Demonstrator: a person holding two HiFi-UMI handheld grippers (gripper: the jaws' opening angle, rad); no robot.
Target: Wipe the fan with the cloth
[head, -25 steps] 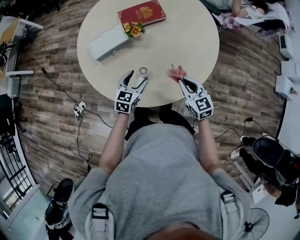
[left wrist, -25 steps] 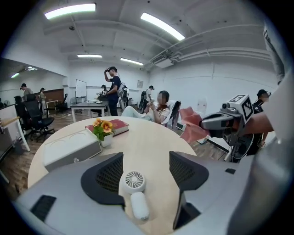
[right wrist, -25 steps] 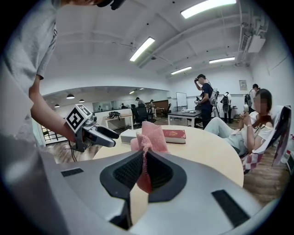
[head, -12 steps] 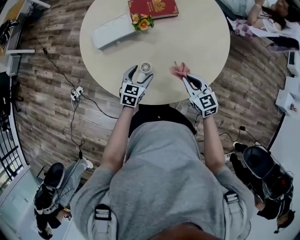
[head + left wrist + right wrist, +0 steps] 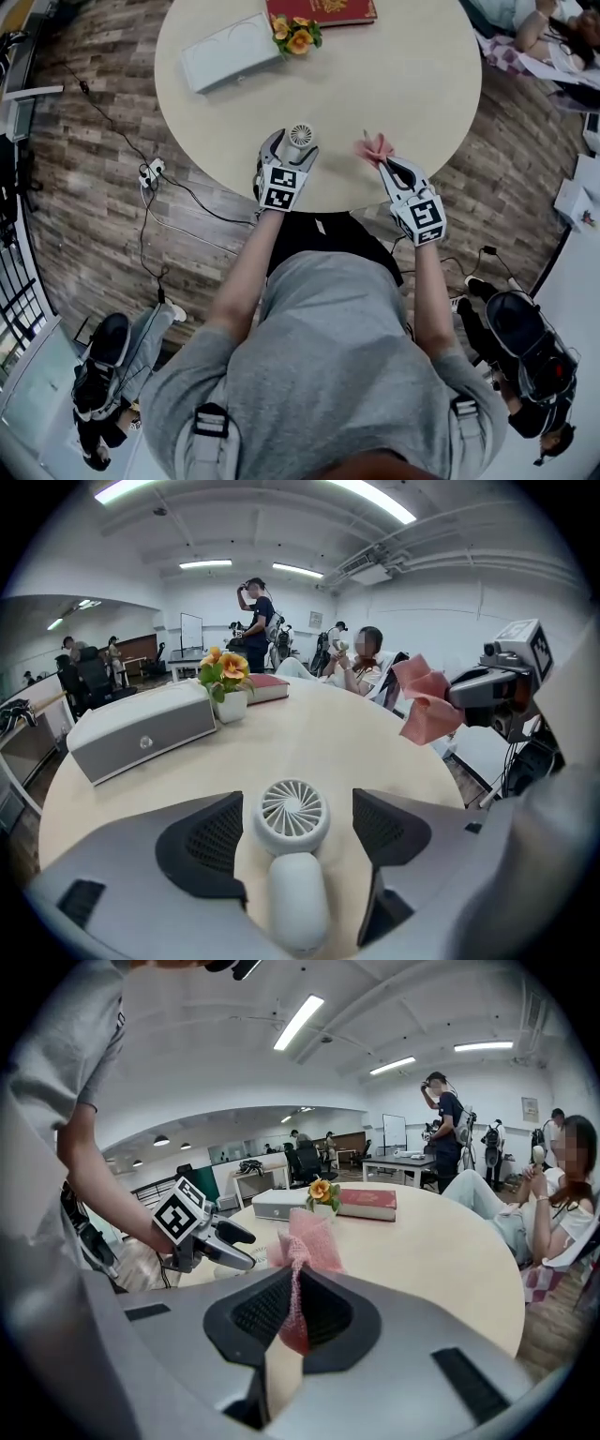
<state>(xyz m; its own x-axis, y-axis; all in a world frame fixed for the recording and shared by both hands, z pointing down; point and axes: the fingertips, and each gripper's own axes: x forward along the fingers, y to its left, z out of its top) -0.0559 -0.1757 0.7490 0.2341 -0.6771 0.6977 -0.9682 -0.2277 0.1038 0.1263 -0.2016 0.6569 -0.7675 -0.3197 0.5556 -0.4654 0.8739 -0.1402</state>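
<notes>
A small white hand fan (image 5: 300, 136) lies on the round beige table (image 5: 422, 84) near its front edge, grille facing up. My left gripper (image 5: 291, 150) straddles it. In the left gripper view the fan (image 5: 292, 816) lies between the jaws, which are opening, and the pads stand clear of it on both sides. My right gripper (image 5: 386, 164) hovers to the right, shut on a pink cloth (image 5: 375, 147). The cloth (image 5: 302, 1241) is pinched between the pads and bunches out above them. From the left gripper view the right gripper (image 5: 492, 700) and the cloth (image 5: 424, 705) hang above the table edge.
At the back of the table are a white box (image 5: 230, 52), a small pot of flowers (image 5: 298, 36) and a red book (image 5: 323, 7). Cables and a power strip (image 5: 150, 173) lie on the wooden floor to the left. People sit beyond the table's far right.
Both grippers have come down toward the table. The left one has settled over the fan with its jaws wider. The pink cloth stays pinched in the right gripper.
</notes>
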